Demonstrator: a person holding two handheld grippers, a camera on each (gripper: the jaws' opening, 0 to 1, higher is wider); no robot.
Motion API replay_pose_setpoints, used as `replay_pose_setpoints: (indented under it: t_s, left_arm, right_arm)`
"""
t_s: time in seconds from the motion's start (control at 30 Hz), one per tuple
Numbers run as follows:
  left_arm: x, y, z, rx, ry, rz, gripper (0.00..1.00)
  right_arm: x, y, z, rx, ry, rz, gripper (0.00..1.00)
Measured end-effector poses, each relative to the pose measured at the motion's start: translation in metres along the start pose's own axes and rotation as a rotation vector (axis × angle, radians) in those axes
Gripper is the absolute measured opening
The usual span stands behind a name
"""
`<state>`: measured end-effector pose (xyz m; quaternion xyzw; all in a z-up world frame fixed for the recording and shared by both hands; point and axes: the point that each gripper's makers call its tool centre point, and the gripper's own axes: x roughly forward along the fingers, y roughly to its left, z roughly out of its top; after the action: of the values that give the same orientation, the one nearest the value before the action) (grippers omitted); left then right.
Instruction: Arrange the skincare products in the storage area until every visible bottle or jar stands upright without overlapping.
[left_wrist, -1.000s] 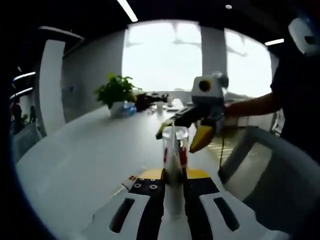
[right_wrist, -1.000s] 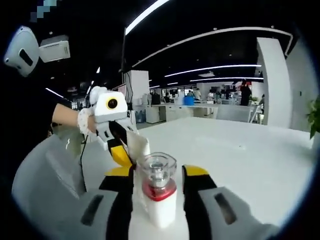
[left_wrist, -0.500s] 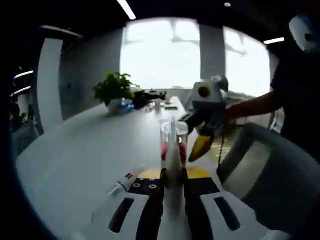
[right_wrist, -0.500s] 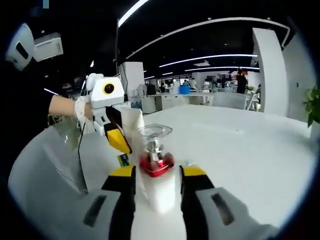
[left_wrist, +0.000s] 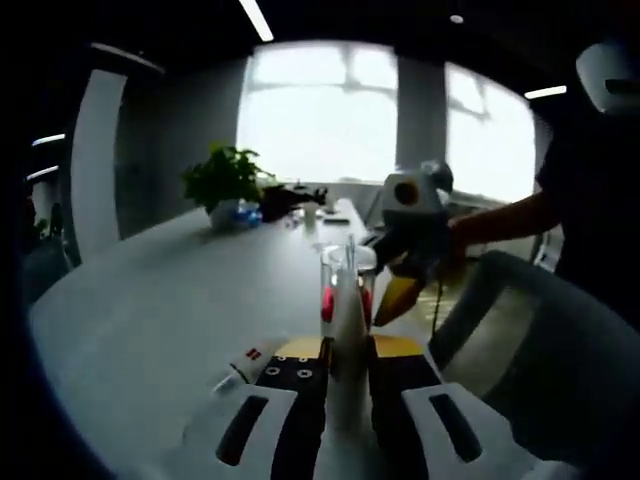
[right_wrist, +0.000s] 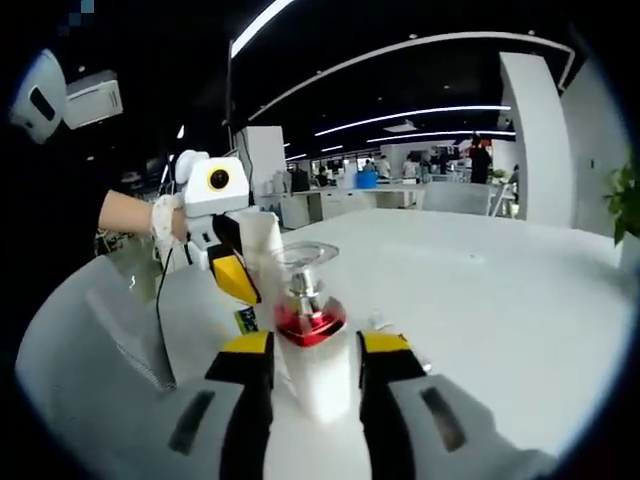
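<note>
My right tongs (right_wrist: 311, 350) clamp an upright white bottle (right_wrist: 309, 372) with a red collar and clear cap over the white table (right_wrist: 500, 300). My left tongs (left_wrist: 350, 350) pinch a white tube (left_wrist: 347, 330) beside it. A small tube (left_wrist: 243, 368) lies flat on the table.

Beyond the pump bottle (right_wrist: 308, 345), the worktop (right_wrist: 500, 300) lies open and bare. Beside the bottle, the left gripper (right_wrist: 232, 262) blocks one side, a small tube (left_wrist: 243, 367) lies near, and a chair (left_wrist: 540, 340) crowds the worktop's edge.
</note>
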<state>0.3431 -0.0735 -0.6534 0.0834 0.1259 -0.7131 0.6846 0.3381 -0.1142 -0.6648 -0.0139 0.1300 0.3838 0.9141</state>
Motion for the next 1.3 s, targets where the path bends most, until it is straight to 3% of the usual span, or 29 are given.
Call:
replay_pose_setpoints:
  t_s: [0.1,0.3,0.47,0.63,0.67,0.83,0.9,1.3]
  left_arm:
    - [0.0,0.0,0.002,-0.011,-0.008,0.009,0.24]
    - [-0.012,-0.005,-0.001,-0.001,0.011,0.034,0.28]
    - [-0.03,0.002,-0.005,-0.043,0.01,0.15,0.34]
    - [-0.049,0.0,-0.006,-0.032,0.044,0.242,0.49]
    - [-0.055,0.002,-0.006,-0.051,0.048,0.284,0.52]
    - [-0.08,0.0,-0.006,-0.072,0.049,0.378,0.6]
    - [-0.09,-0.005,-0.008,-0.09,0.056,0.381,0.62]
    - [-0.139,-0.021,-0.02,-0.174,0.105,0.557,0.83]
  right_arm:
    - [-0.002,0.0,-0.001,0.013,0.001,-0.007,0.34]
    - [-0.007,0.002,-0.002,0.028,0.003,-0.029,0.38]
    - [-0.009,0.008,0.0,0.016,0.027,-0.044,0.46]
    - [-0.013,0.013,0.007,-0.004,0.055,-0.052,0.54]
    - [-0.014,0.014,0.01,-0.003,0.059,-0.055,0.56]
    - [-0.019,0.02,0.021,-0.018,0.074,-0.06,0.68]
    - [-0.02,0.023,0.023,-0.025,0.091,-0.06,0.73]
    - [-0.024,0.039,0.027,-0.074,0.14,-0.064,0.84]
